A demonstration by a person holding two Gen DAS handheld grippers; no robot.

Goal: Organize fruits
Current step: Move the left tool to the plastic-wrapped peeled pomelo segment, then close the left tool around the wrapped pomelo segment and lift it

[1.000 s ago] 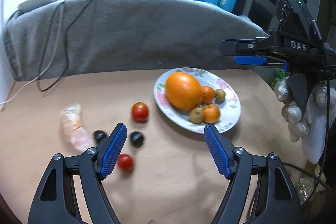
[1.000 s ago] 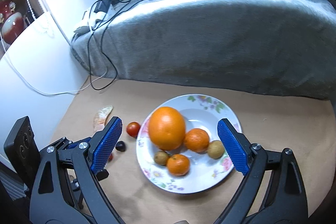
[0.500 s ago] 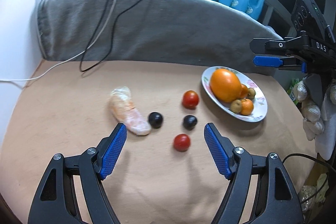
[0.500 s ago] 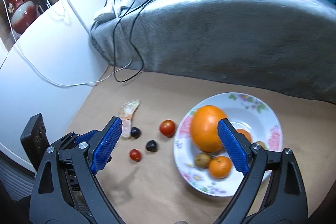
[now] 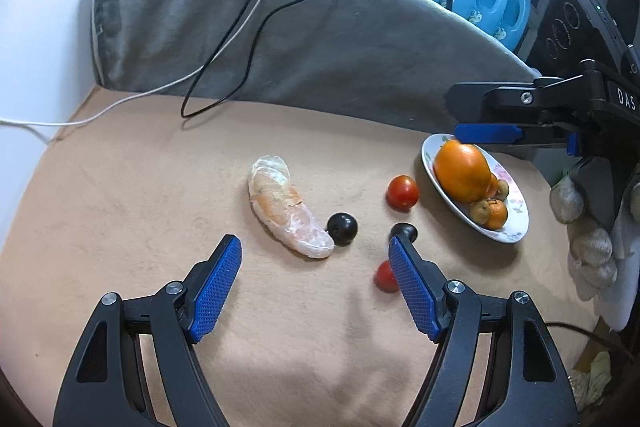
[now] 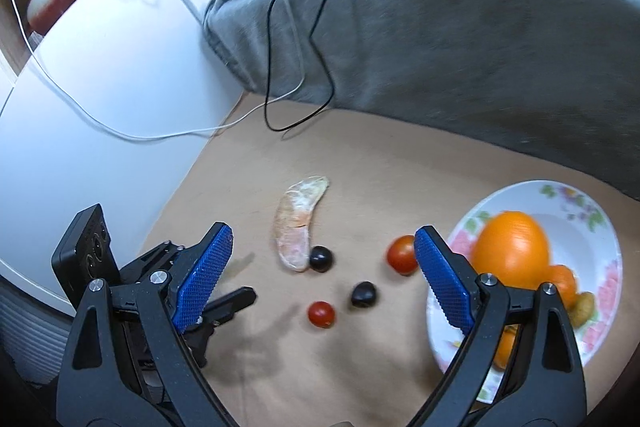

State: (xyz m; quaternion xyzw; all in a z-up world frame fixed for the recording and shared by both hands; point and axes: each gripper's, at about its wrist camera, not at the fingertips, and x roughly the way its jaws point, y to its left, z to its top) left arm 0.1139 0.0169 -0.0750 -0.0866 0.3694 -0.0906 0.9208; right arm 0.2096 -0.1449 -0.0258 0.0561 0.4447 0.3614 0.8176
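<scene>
Left wrist: our left tool (image 5: 314, 281) stays spread, empty; the pomelo slice (image 5: 285, 207) now lies ahead between its fingers, plate (image 5: 505, 231) shifted far right. "DAS" marks the right tool.

Right wrist: our right tool (image 6: 322, 273) stays spread; slice (image 6: 298, 221) ahead, plate (image 6: 600, 211) now right.

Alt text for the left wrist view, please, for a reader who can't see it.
The open left gripper hovers empty over a tan table, facing loose fruit: a peeled citrus segment, two dark fruits and two red tomatoes. To the right, a floral plate holds a big orange and smaller fruits, with the right gripper above it.
</scene>
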